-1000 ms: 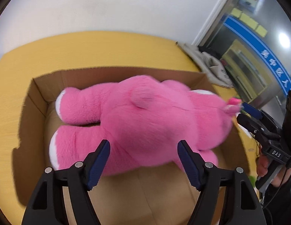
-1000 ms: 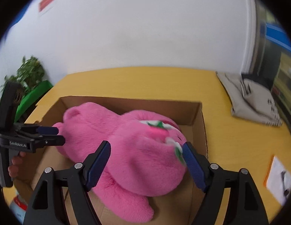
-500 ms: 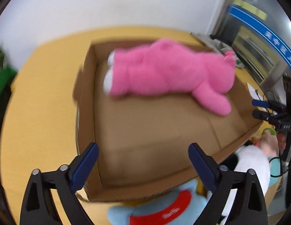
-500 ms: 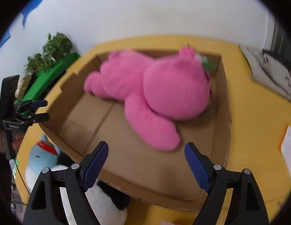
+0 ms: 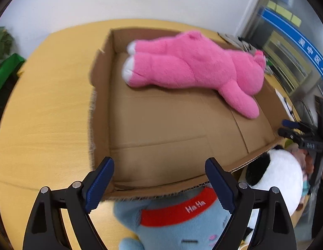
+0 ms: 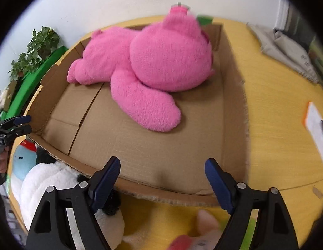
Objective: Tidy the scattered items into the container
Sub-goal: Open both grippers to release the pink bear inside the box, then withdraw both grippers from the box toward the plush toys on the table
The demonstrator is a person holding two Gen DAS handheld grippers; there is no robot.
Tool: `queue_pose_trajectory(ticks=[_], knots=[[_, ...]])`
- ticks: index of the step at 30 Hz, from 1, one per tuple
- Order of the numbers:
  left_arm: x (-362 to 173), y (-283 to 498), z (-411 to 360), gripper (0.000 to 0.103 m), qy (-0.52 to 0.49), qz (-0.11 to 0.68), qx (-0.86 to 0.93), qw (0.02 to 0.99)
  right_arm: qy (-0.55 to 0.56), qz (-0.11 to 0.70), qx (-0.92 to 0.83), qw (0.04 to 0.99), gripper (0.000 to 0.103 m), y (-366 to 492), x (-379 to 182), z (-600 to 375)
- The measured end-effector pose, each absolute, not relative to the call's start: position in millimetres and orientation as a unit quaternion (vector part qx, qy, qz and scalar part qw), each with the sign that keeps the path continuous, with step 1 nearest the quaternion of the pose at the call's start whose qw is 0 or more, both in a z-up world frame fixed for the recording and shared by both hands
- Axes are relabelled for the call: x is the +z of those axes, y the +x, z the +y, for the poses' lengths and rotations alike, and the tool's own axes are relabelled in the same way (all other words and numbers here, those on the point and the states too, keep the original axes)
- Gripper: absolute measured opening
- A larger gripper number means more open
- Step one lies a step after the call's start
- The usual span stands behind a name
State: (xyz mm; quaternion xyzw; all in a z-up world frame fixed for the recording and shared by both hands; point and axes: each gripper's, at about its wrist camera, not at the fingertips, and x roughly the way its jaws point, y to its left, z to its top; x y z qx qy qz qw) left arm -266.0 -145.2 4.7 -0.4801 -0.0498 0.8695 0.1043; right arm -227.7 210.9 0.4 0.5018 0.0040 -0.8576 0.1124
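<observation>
Fingers of the left gripper stood spread and empty directly over the blue plush, which lay on the bench against the cardboard box; right gripper, likewise spread, hovered farther away.

We've got a yellow wooden table here. Sitting on it is a big cardboard box, with a crumpled grey cloth at about 2 o'clock from it and a sheet of paper around 3 o'clock.
</observation>
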Motion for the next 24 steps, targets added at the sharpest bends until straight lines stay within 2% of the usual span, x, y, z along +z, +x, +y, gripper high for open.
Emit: queue_pose_trajectory(ticks=[3, 5, 9, 16, 24], knots=[[44, -240, -144, 0.094, -0.425, -0.06, 0.896, 0.11, 0.441, 0.043, -0.891, 0.097, 0.083, -203, 36, 199], [69, -214, -137, 0.103, -0.386, -0.059, 0.915, 0.103, 0.39, 0.058, -0.914, 0.096, 0.084, -178, 65, 191], [97, -166, -114, 0.103, -0.335, -0.048, 0.935, 0.105, 0.327, 0.04, -0.94, 0.094, 0.085, -130, 98, 181], [82, -119, -86, 0.103, -0.325, -0.045, 0.94, 0.093, 0.304, 0.011, -0.951, 0.057, 0.085, -84, 95, 175], [69, -99, -76, 0.103, -0.322, -0.064, 0.94, 0.087, 0.304, 0.025, -0.951, 0.039, 0.085, -55, 87, 171]])
